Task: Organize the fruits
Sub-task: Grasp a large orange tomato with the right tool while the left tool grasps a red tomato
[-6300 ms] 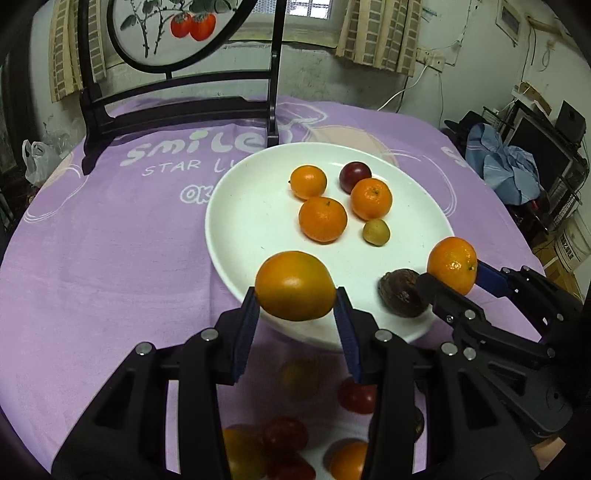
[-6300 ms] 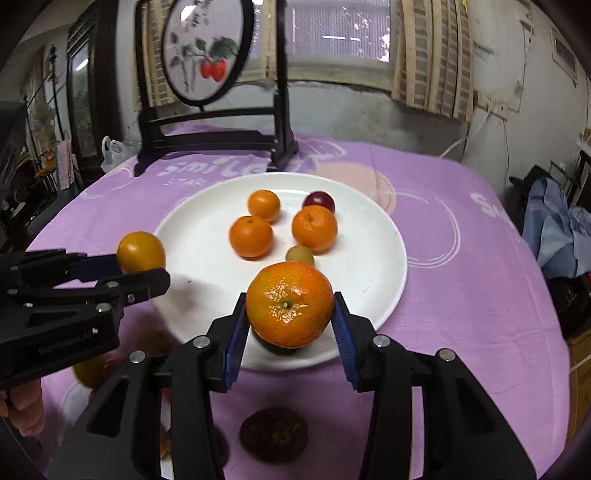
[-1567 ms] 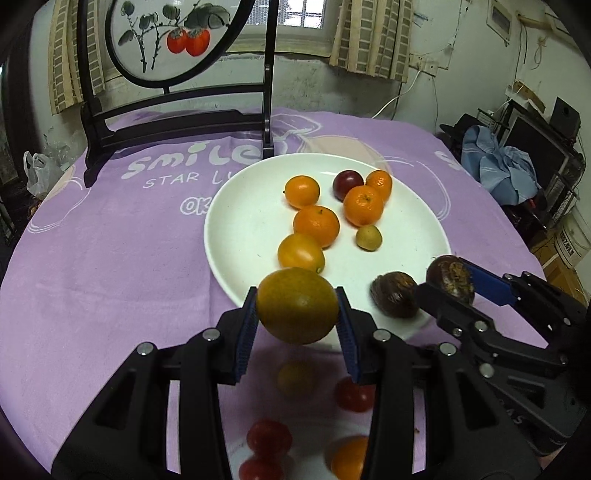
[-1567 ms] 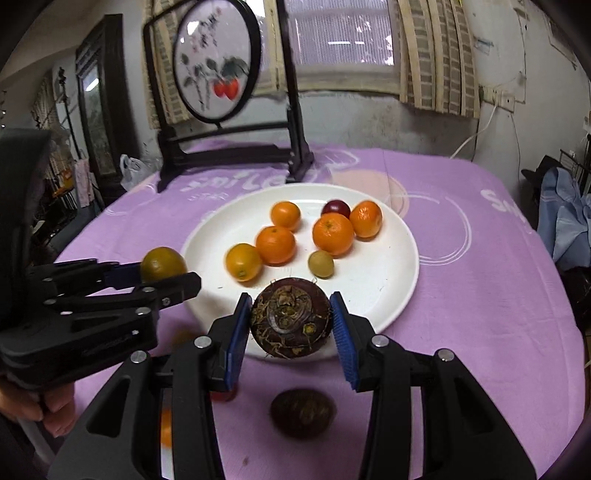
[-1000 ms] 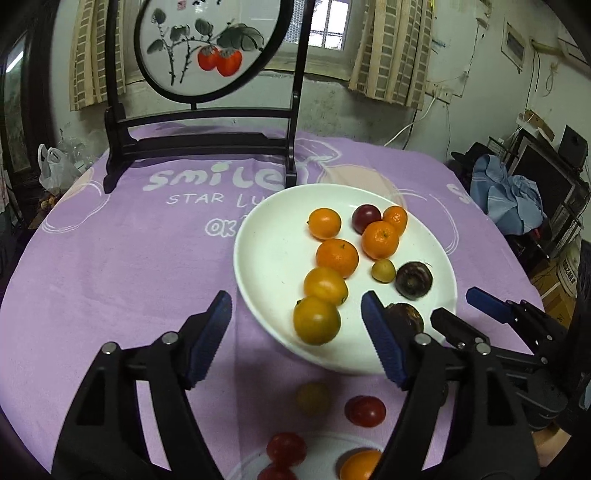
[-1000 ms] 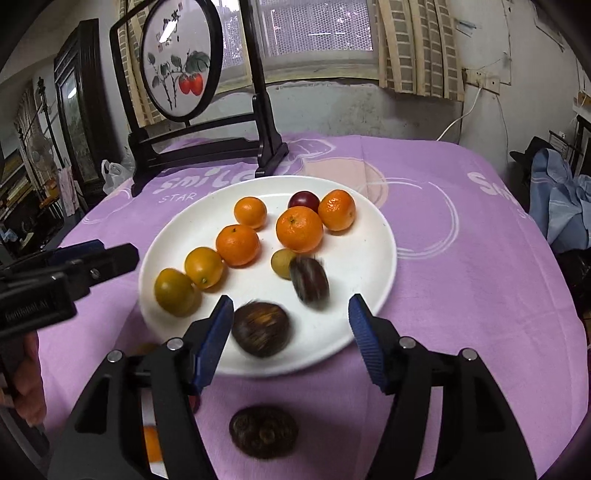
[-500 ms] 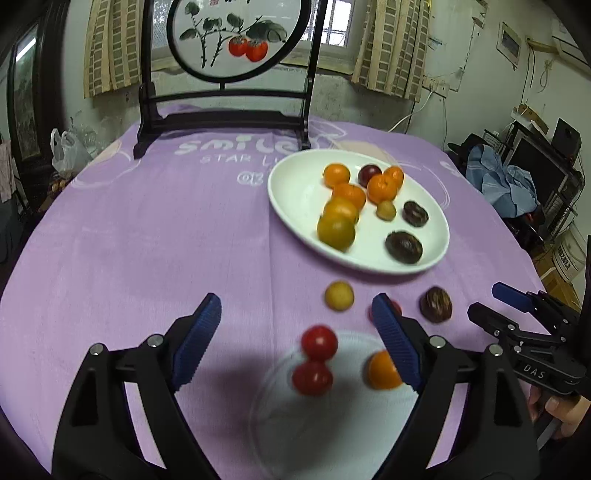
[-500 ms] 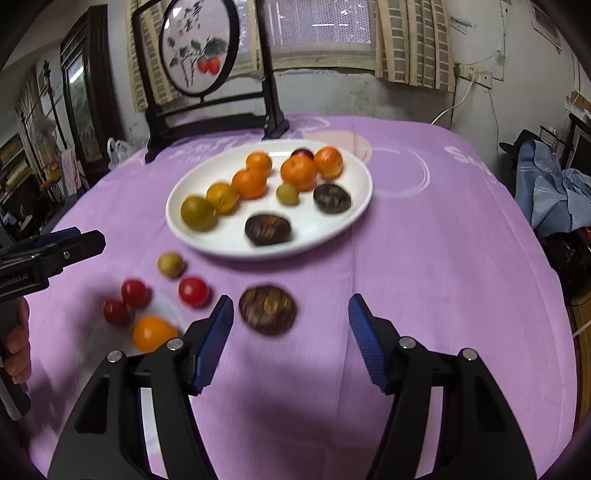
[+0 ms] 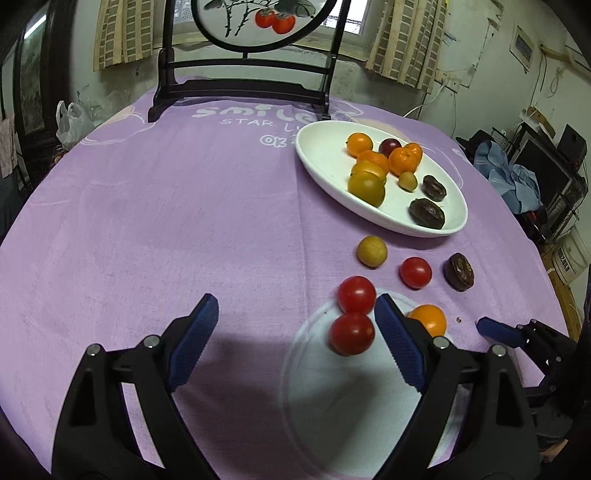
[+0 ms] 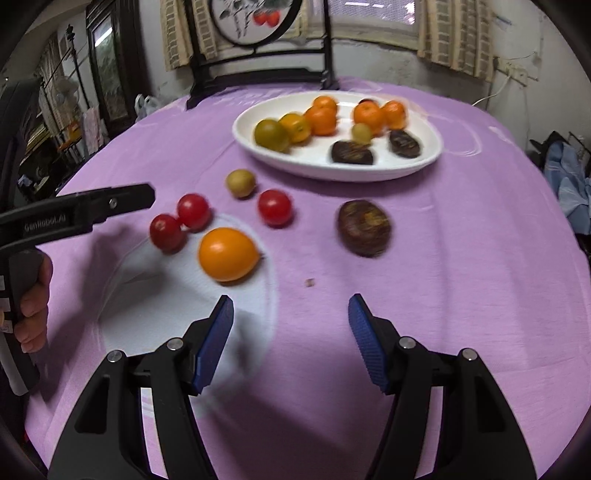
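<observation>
Fruits sit in two groups on a purple tablecloth (image 9: 147,221): a white plate (image 9: 325,162) holds oranges, a dark plum, a small yellow-green fruit and two dark brown passion fruits, while others lie loose on the cloth nearer the cameras. Loose are a small yellow fruit (image 9: 372,251), three red tomatoes, two of them touching (image 9: 356,294), an orange (image 10: 228,253) and a third brown passion fruit (image 10: 364,228). The left gripper (image 9: 295,341) hovers with its blue-padded jaws spread wide, holding nothing, the touching tomatoes just inside its right pad. The right gripper (image 10: 291,341) is likewise spread and empty, the orange and passion fruit lying beyond its tips. A framed persimmon painting (image 9: 266,22) stands at the table's far side.
</observation>
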`<state>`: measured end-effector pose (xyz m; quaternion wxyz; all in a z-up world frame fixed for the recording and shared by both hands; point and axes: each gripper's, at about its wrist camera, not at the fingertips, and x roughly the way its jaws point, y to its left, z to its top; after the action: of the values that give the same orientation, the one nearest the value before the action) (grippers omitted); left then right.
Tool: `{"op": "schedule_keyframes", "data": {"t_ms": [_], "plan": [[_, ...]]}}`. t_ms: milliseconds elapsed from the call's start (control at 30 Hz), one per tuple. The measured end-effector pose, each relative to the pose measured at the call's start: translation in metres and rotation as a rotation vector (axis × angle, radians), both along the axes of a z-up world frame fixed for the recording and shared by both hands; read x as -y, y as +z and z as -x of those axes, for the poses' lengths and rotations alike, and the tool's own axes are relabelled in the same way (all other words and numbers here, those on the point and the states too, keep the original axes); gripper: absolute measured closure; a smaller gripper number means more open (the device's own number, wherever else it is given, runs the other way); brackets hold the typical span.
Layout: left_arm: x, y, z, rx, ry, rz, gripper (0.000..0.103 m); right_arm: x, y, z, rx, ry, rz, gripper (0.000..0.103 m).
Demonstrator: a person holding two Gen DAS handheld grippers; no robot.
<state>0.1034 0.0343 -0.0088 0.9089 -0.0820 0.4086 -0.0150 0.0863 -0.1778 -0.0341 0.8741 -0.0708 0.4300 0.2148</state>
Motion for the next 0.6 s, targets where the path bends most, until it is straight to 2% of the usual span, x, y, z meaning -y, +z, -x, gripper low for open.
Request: {"op": "schedule_keyframes", "data": {"t_ms": [333, 433, 500, 600], "plan": [[-0.006, 0.000, -0.003, -0.016, 0.015, -0.008, 0.015, -0.041, -0.004, -0.018, 0.013, 0.071, 0.047, 0.038], [-0.005, -0.002, -0.004, -0.019, 0.014, -0.005, 0.015, -0.046, -0.003, -0.028, 0.021, 0.066, 0.040, 0.047], [-0.004, -0.003, -0.004, -0.025, 0.007, -0.006, 0.015, -0.048, -0.002, -0.031, 0.015, 0.080, 0.007, 0.062], [-0.002, -0.004, -0.004, -0.031, -0.007, 0.000, 0.015, -0.047, -0.001, -0.029, 0.014, 0.088, 0.006, 0.062]]}}
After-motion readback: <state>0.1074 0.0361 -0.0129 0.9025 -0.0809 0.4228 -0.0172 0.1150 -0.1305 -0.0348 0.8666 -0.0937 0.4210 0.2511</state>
